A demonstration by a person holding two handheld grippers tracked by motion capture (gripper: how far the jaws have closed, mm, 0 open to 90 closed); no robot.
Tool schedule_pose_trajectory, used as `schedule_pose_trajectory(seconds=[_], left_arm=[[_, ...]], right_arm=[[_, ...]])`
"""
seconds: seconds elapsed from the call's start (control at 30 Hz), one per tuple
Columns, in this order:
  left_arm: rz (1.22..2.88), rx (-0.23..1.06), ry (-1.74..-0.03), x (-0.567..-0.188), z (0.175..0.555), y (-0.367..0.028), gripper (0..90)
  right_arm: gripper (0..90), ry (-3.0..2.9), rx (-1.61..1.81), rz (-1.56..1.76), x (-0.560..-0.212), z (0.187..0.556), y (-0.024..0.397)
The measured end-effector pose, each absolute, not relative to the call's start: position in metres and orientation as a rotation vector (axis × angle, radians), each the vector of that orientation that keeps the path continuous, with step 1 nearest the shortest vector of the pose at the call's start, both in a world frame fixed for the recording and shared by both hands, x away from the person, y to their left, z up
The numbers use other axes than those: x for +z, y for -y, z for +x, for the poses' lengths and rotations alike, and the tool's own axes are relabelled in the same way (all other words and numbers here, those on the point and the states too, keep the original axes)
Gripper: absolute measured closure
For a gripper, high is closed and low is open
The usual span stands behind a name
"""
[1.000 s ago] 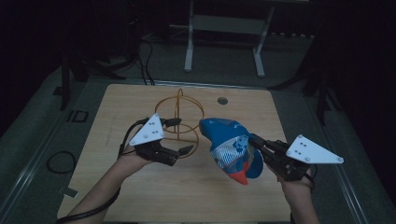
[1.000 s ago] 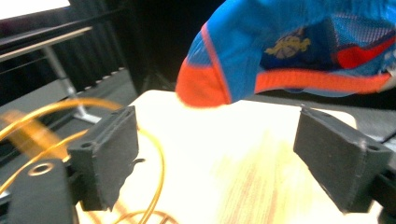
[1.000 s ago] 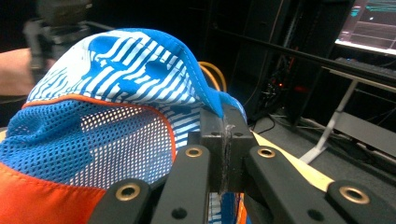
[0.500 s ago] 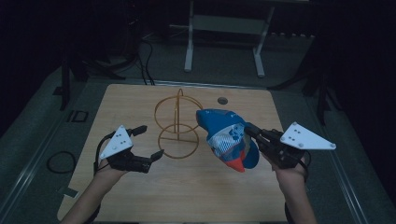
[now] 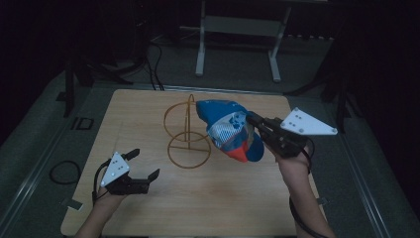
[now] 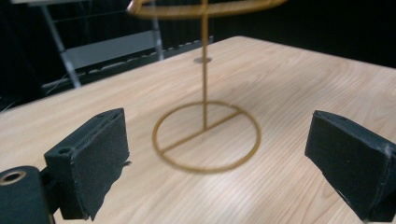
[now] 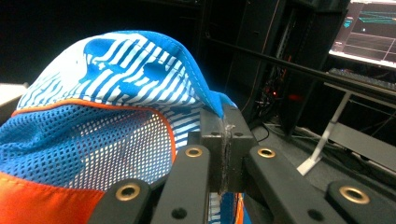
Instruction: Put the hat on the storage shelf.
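Cap carried toward the wire stand, not yet hung.

The pale wooden table [image 5: 148, 114] carried a gold wire hat stand [image 5: 188, 130], a ring base with a thin post and a hoop on top. Above the table, touching or just right of that hoop, hung the blue, white and orange mesh-backed baseball cap [image 5: 229, 129], pinched at its edge by the right gripper [image 5: 258, 124], whose jaws were clamped tight on the fabric. The left gripper [image 5: 142, 164] hovered low near the table's front left edge, jaws spread wide and holding nothing, after just opening. To my eye the placing step was in hand; next the cap's crown needed settling over the hoop before letting go.
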State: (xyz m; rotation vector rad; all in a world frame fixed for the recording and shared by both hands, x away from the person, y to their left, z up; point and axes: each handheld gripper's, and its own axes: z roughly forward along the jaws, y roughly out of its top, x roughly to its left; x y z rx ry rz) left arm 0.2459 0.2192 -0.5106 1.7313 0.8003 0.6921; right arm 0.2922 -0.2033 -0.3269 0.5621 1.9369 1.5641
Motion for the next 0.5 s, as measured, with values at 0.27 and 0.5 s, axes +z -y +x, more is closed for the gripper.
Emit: schedule_pose_trajectory(seconds=[0.27, 0.5], left_arm=[[1.706, 0.757, -0.969, -0.549, 0.239, -0.238, 2.8], [1.711, 0.737, -1.001, -0.559, 0.239, -0.244, 2.8]], right_arm=[[89.3, -1.926, 1.569, 0.537, -0.304, 0.321, 0.173], [89.3, -1.962, 1.567, 0.517, -0.299, 0.341, 0.139]])
